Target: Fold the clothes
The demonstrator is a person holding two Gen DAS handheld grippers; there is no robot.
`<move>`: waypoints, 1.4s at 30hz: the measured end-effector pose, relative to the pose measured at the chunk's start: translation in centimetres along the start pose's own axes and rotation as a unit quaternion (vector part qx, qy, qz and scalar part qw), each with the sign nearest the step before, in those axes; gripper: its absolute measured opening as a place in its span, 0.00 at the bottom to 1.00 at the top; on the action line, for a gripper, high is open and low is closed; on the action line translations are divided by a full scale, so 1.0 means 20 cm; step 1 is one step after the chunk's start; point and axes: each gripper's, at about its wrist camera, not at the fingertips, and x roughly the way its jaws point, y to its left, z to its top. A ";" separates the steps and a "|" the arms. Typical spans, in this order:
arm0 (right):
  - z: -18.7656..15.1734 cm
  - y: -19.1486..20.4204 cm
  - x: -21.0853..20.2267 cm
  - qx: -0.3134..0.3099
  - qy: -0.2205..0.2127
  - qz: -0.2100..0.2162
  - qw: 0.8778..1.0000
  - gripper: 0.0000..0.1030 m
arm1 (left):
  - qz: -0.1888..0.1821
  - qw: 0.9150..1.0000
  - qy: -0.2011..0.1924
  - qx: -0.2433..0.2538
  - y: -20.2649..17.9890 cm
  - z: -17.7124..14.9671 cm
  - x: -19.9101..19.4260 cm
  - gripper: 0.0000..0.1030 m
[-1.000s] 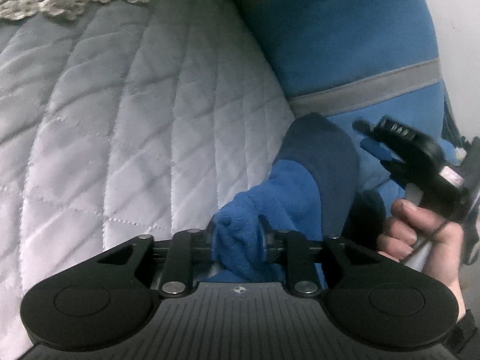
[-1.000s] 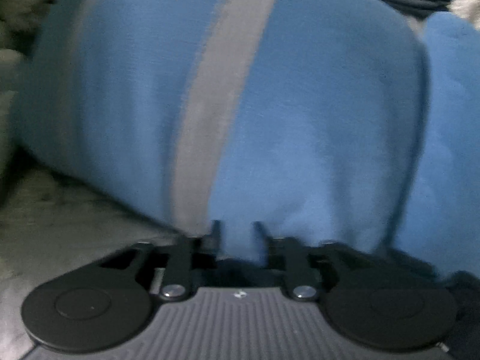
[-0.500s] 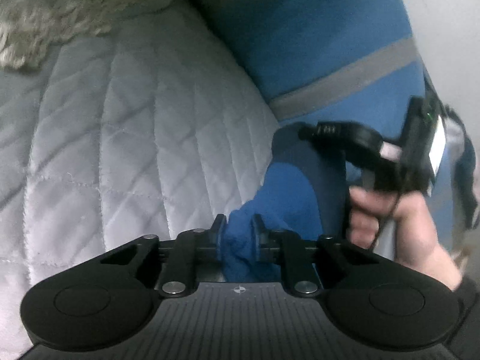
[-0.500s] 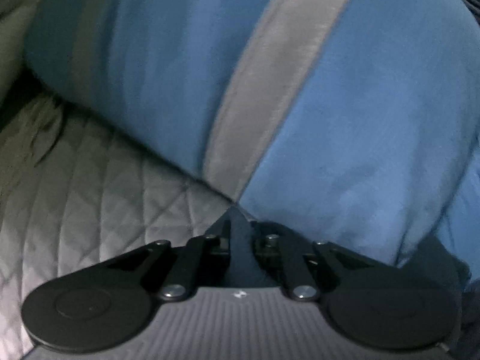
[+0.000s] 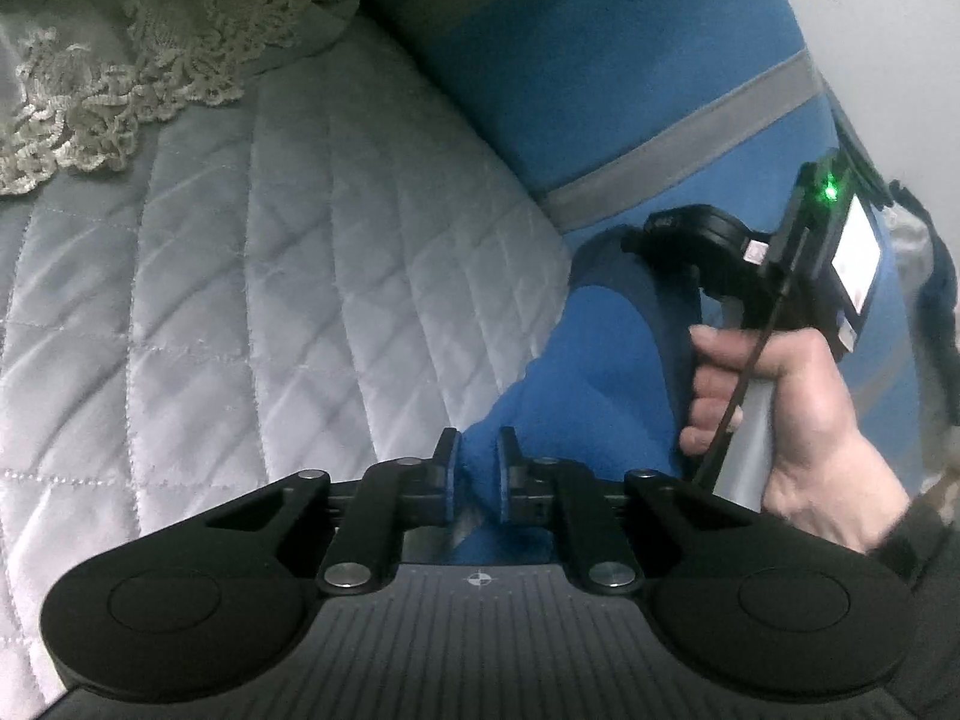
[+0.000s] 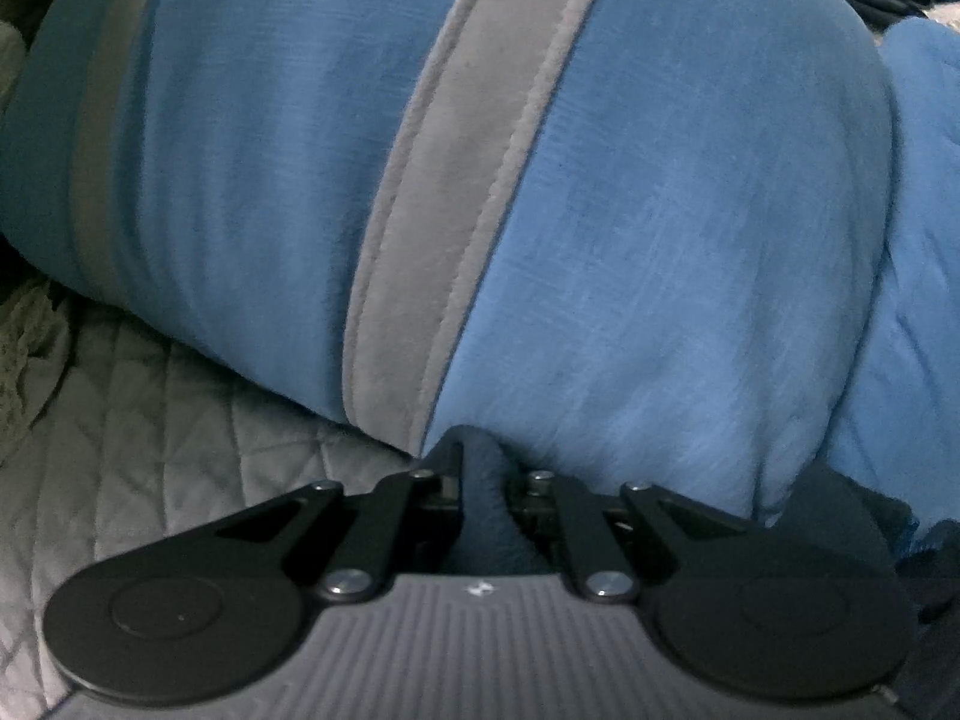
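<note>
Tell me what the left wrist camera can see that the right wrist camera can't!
Only the left wrist view shows the person's hand holding the right gripper's handle, a green light on that gripper, and a cream lace cloth lying at the far end of the bed.

Only the right wrist view shows the right gripper shut on a dark blue edge of the garment, seen close up.

Both show the blue fleece garment with its grey stripe and the quilted bedcover. The left gripper pinches blue fleece too.
</note>
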 end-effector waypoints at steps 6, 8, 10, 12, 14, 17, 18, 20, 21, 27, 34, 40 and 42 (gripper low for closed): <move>0.01 -0.01 0.00 0.000 0.003 0.005 1.000 0.08 | 0.003 1.000 -0.008 0.021 -0.04 0.00 -0.09 0.08; 0.02 -0.01 0.00 -0.002 0.002 0.004 1.000 0.08 | 0.021 0.999 -0.028 0.035 -0.06 0.00 -0.13 0.00; 0.03 -0.02 -0.01 -0.002 0.002 0.005 1.000 0.08 | 0.027 0.997 -0.062 0.041 -0.05 0.02 -0.16 0.00; 0.04 -0.04 -0.01 0.000 0.004 0.014 1.000 0.08 | 0.011 0.996 -0.079 0.036 -0.02 0.06 -0.15 0.10; 0.04 -0.04 -0.01 -0.002 0.007 0.021 1.000 0.08 | -0.030 0.997 -0.072 0.030 0.02 0.11 -0.09 0.30; 0.06 -0.05 -0.01 -0.003 0.010 0.029 1.000 0.08 | -0.060 0.995 -0.046 0.060 0.02 0.13 0.05 0.45; 0.06 -0.06 -0.01 0.000 0.011 0.031 0.999 0.08 | -0.068 0.994 -0.037 0.071 0.02 0.14 0.10 0.46; 0.07 -0.07 -0.01 0.008 0.015 0.037 0.999 0.08 | -0.073 0.994 -0.025 0.073 0.02 0.13 0.14 0.45; 0.07 -0.08 -0.01 0.009 0.016 0.039 0.999 0.08 | -0.074 0.994 -0.020 0.072 0.03 0.12 0.15 0.39; 0.08 -0.11 -0.02 0.010 0.018 0.039 0.999 0.07 | -0.076 0.995 0.008 0.069 0.04 0.08 0.20 0.14; 0.07 -0.09 0.01 0.019 0.016 0.031 0.999 0.08 | -0.033 0.996 0.002 0.084 -0.01 0.05 0.12 0.14; 0.10 -0.13 -0.08 0.031 0.023 0.053 0.998 0.78 | -0.013 0.997 0.008 0.081 0.01 0.05 0.10 0.16; 0.10 -0.20 -0.19 0.038 -0.001 0.057 0.998 0.96 | -0.004 0.996 0.003 0.091 -0.01 0.05 0.09 0.19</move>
